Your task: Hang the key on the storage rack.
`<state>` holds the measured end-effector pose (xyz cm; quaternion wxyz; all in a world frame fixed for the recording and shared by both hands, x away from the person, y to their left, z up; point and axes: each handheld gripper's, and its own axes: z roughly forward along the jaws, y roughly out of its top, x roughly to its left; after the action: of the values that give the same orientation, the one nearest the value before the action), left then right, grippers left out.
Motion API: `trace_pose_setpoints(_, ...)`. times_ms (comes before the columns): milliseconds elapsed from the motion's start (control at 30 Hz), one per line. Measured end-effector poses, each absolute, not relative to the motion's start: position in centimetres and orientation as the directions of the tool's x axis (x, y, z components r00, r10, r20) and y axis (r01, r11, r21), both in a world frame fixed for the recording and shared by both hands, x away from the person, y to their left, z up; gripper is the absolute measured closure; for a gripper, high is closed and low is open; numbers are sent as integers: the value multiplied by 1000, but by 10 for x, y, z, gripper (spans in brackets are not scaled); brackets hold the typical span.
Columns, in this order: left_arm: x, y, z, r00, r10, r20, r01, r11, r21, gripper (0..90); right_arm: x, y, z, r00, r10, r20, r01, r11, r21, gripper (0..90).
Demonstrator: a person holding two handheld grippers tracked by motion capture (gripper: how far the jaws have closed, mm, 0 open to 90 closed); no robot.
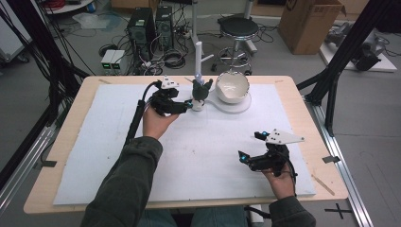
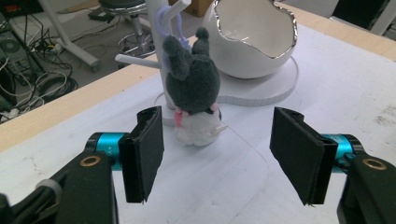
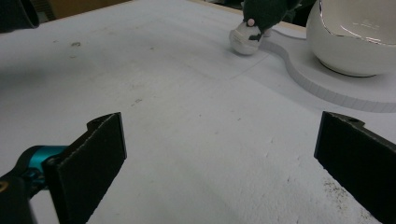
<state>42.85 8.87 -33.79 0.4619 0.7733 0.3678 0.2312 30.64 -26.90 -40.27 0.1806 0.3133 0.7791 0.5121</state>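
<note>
A small grey-and-white plush toy [image 2: 194, 100] hangs by a lilac loop from a white peg stand [image 2: 159, 42] at the back of the table. In the high view the plush toy [image 1: 200, 92] sits just left of a white egg-shaped bowl [image 1: 232, 87] on a white base [image 1: 236, 105]. My left gripper [image 2: 219, 149] is open a short way in front of the toy, nothing between its pads. The same left gripper [image 1: 189, 105] lies left of the toy in the high view. My right gripper [image 3: 224, 163] is open over bare mat, and it [image 1: 250, 145] rests near the front right.
A white mat [image 1: 118, 142] covers most of the wooden table [image 1: 61, 137]. Beyond the far edge stand a stool [image 1: 239, 29], computer towers [image 1: 142, 26], loose cables and a cardboard box [image 1: 309, 21]. Black frame posts [image 1: 331, 85] rise at both sides.
</note>
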Motion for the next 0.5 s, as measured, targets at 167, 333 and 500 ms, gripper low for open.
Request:
trace_pose_setpoints(167,421,93,-334,633,774,9,344,-292,892,341,306,-269,-403,-737,675,34,298,279,913,14)
trace_pose_setpoints(333,415,99,-333,637,771,5,339,-287,896,331,307,-268,-403,-737,676,33,298,281,912,14)
trace_pose_setpoints(500,408,105,-332,640,769,7,327,-280,902,310,307,-270,-403,-732,680,37,302,276,913,14)
